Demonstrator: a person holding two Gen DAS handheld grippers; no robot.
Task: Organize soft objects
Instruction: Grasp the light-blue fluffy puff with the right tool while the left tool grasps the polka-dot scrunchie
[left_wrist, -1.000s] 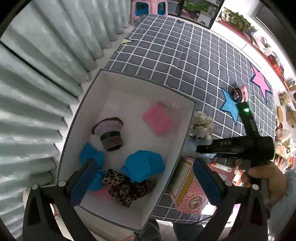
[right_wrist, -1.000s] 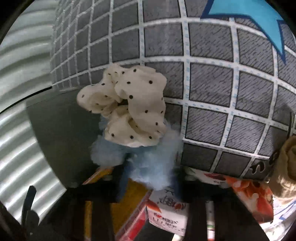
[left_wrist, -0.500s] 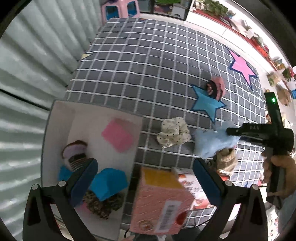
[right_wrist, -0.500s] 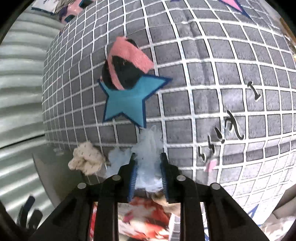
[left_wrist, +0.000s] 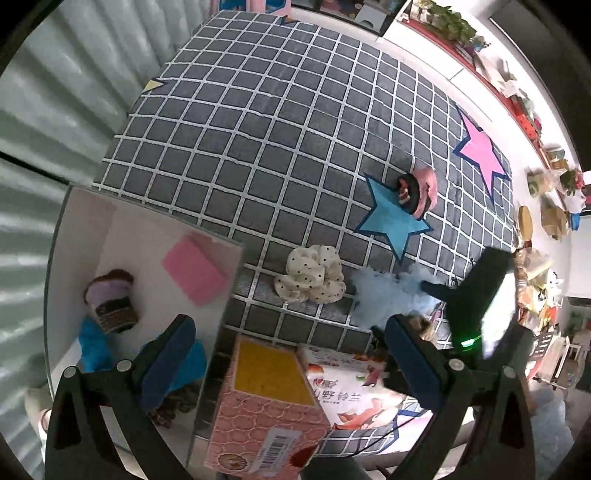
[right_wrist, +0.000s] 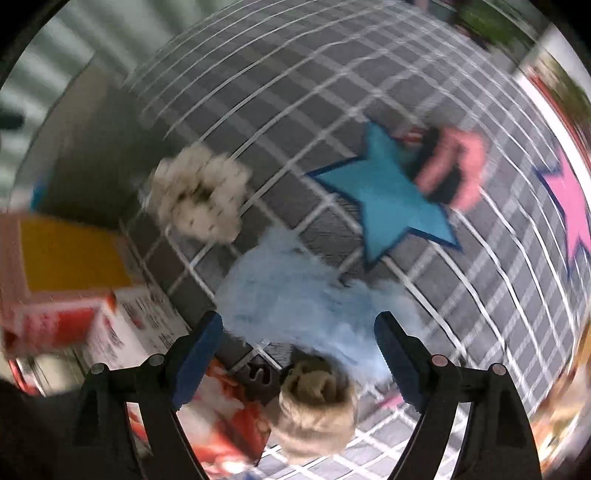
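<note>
The light blue fluffy piece (right_wrist: 295, 291) lies on the checked grey mat (left_wrist: 258, 147), just beside the dotted cream scrunchie (left_wrist: 310, 275) and near the blue star patch (right_wrist: 388, 199). The right gripper (right_wrist: 299, 332) points down over it and its jaws are opening; the fluff is below and between them, but the pads do not press it. I think it is best to lift straight, so no fibres catch. The left gripper (left_wrist: 288, 350) hangs wide open and empty, partly over the white box (left_wrist: 88, 206) that holds other soft things.
</note>
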